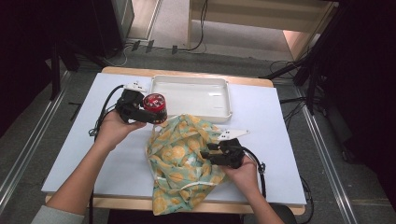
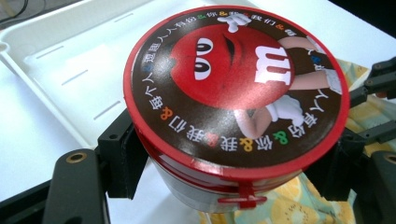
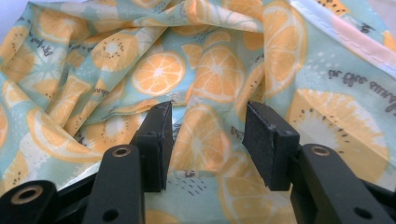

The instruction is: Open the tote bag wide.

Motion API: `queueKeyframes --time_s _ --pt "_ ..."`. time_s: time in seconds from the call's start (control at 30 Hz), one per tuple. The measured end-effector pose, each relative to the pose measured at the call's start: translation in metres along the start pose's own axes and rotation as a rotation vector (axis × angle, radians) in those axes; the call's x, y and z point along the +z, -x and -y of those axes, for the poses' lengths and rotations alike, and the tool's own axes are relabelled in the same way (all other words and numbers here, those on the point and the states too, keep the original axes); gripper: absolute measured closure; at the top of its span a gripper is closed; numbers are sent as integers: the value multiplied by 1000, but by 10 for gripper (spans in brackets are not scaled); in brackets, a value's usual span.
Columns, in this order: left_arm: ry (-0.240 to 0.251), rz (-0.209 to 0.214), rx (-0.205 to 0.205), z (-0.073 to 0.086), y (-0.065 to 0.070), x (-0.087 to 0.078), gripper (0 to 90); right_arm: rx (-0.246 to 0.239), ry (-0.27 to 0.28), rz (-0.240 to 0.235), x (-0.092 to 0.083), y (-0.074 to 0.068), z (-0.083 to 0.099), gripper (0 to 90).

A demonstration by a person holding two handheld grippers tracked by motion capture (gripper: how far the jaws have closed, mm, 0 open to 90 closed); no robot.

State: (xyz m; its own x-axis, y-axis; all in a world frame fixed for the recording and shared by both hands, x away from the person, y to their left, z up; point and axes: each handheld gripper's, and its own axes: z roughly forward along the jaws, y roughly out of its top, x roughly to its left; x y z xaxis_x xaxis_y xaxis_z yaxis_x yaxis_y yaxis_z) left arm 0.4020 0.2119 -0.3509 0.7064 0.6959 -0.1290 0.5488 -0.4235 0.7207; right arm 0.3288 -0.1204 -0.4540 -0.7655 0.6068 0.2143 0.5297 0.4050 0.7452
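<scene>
My left hand-held gripper [image 1: 148,114] pinches the red-lidded candy tub [image 1: 154,106] just off the white tray's [image 1: 219,112] near-left corner. My right hand-held gripper [image 1: 208,154] rests spread on the fruit-print cloth bag [image 1: 180,158] overhanging the desk's [image 1: 79,154] near edge.

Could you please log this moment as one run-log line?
left tool: shut on candy tub | right tool: open at fruit-print bag | white tray: empty
</scene>
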Motion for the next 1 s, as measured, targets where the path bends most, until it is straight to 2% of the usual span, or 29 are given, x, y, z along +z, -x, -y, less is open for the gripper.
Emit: queueKeyframes --time_s 0.17,0.3,0.47,0.57,0.7,0.8,0.9,1.0 --pt "-8 -15 11 -12 -7 5 258 9 0 6 0 1 0 534" --pt "2 -18 25 -17 -16 10 258 -3 26 12 -4 0 0 535" --pt "-8 -33 17 -23 -23 20 259 7 23 7 -4 0 0 535" --pt "-8 -29 9 -28 -27 26 258 1 22 6 -3 0 0 534" --pt "-13 -34 20 -33 -31 34 258 5 16 5 -2 0 0 533" --pt "-23 -34 14 -37 -35 43 258 -2 9 3 1 -2 0 533" --pt "-16 -15 -4 -39 -39 50 258 -3 7 -2 2 -2 0 533" --pt "-19 -24 5 -41 -41 57 258 0 8 -2 2 -2 0 532"
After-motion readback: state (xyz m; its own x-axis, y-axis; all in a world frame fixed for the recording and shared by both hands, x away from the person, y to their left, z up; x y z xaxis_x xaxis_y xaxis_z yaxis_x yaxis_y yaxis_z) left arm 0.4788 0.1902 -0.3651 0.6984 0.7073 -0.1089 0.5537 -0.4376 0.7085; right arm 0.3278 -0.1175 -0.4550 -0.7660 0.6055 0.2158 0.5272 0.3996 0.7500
